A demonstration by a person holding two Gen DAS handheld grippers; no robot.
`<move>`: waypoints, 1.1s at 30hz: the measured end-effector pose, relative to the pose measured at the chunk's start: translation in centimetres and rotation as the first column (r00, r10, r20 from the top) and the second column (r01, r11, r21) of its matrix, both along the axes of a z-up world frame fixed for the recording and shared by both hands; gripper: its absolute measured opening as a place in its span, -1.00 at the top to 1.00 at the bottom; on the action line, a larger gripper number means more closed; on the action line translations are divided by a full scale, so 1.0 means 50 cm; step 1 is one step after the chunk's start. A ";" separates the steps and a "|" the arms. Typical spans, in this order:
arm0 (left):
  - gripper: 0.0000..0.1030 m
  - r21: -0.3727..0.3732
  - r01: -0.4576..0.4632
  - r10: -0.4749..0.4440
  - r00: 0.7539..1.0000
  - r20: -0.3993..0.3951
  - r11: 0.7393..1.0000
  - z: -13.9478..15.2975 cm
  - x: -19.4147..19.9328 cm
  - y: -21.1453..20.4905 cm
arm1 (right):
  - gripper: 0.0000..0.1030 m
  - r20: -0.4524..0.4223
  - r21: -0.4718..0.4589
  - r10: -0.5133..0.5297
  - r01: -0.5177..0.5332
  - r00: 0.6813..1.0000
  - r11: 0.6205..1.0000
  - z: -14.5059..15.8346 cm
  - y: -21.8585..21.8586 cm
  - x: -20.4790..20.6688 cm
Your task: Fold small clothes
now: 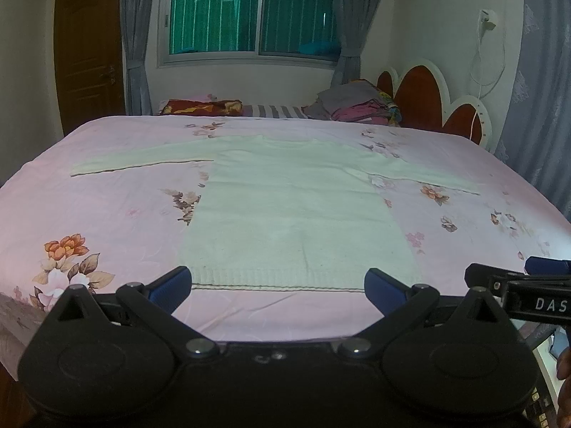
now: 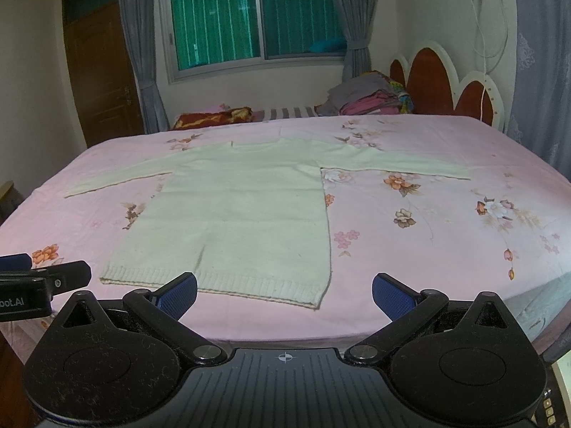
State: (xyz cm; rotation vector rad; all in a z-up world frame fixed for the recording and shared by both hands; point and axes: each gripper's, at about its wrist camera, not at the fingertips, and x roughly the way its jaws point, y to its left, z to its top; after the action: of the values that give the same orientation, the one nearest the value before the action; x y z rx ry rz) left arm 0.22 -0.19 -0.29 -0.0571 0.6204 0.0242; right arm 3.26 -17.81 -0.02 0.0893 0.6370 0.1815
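Lying flat on the pink floral bed [image 1: 107, 192], sleeves outspread, was the pale sweater [image 1: 292, 207]; left gripper [image 1: 278, 287] and right gripper [image 2: 284, 294] hovered wide-jawed, empty, near its hem.

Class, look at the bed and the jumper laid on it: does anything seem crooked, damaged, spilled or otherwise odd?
Nothing stands out. The pale jumper lies flat on the pink floral sheet, sleeves spread out to both sides, hem nearest the cameras. Both the left gripper and the right gripper are open and hold nothing.
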 end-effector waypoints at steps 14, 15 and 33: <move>-0.99 -0.002 0.000 0.000 1.000 -0.006 1.000 0.000 -0.003 0.002 | -1.00 -0.005 0.000 -0.002 0.002 1.000 1.000 -0.002 -0.002 -0.004; -0.99 -0.003 -0.001 0.001 1.000 -0.006 1.000 0.000 -0.003 0.002 | -1.00 -0.006 -0.001 -0.004 0.004 1.000 1.000 -0.002 -0.003 -0.004; -0.99 0.084 0.004 -0.009 0.998 0.066 0.996 0.008 0.075 0.003 | -1.00 0.006 -0.004 -0.071 0.071 0.997 0.997 0.004 -0.021 0.060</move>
State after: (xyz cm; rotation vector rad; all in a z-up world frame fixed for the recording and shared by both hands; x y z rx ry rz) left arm 3.98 -0.06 0.12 0.0250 0.5530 0.0419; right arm 6.24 -18.87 0.20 0.1069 0.6273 0.1114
